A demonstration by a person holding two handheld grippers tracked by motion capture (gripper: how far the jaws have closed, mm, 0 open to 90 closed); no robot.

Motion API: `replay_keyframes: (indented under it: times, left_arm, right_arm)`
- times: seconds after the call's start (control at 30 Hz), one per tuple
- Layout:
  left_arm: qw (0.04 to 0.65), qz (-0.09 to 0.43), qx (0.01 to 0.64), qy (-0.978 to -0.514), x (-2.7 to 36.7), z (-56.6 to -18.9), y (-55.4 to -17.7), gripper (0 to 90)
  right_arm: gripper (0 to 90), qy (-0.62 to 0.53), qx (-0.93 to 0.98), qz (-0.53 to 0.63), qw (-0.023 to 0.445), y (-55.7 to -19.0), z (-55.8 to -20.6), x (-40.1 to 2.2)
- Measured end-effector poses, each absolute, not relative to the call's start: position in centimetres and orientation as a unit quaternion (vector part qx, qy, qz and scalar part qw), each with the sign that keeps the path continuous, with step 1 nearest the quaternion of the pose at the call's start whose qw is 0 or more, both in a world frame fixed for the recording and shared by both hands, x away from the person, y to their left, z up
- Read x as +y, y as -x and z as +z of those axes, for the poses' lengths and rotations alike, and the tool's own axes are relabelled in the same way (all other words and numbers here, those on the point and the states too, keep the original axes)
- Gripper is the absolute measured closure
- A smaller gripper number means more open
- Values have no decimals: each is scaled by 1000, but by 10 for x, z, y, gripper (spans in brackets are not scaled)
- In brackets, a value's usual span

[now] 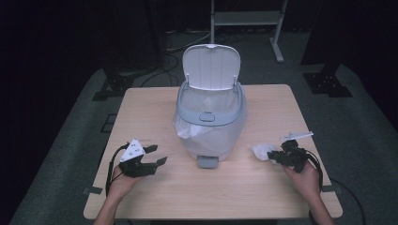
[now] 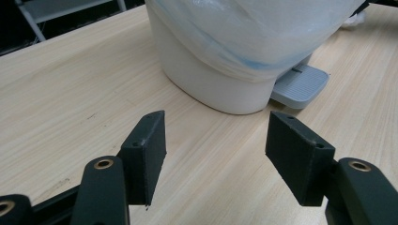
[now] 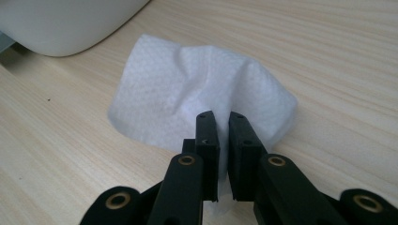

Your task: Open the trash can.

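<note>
A white pedal bin (image 1: 210,123) stands mid-table with its lid (image 1: 210,66) raised and a clear liner bag folded over its rim. Its grey pedal (image 1: 207,161) faces the person. A crumpled white paper tissue (image 1: 262,151) lies on the table to the bin's right. My right gripper (image 1: 273,155) is shut on the tissue (image 3: 197,101), whose edge is pinched between the two pads. My left gripper (image 1: 157,155) hovers low over the table left of the bin, open, nothing between its fingers (image 2: 148,154). The left gripper view has the bin's base (image 2: 216,84) and pedal (image 2: 300,84) ahead.
The wooden table (image 1: 155,101) has bare surface to the left of and in front of the bin. Beyond it, on a dark floor, stand a white metal frame (image 1: 246,21) and black stand feet (image 1: 328,82). A cable (image 1: 345,190) trails off the right gripper.
</note>
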State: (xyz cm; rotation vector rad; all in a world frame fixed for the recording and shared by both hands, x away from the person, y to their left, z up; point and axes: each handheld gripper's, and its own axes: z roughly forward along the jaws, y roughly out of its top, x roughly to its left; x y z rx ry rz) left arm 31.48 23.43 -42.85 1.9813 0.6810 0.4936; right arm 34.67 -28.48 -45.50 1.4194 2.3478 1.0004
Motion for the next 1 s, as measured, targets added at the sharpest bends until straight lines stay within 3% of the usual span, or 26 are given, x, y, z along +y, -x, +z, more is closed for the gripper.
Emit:
replay_keyframes:
  times: [1.0]
  left_arm:
    - [460, 211, 284, -815, 236, -436, -312, 297]
  right_arm:
    - [833, -462, 797, 375, 99, -333, -399, -298]
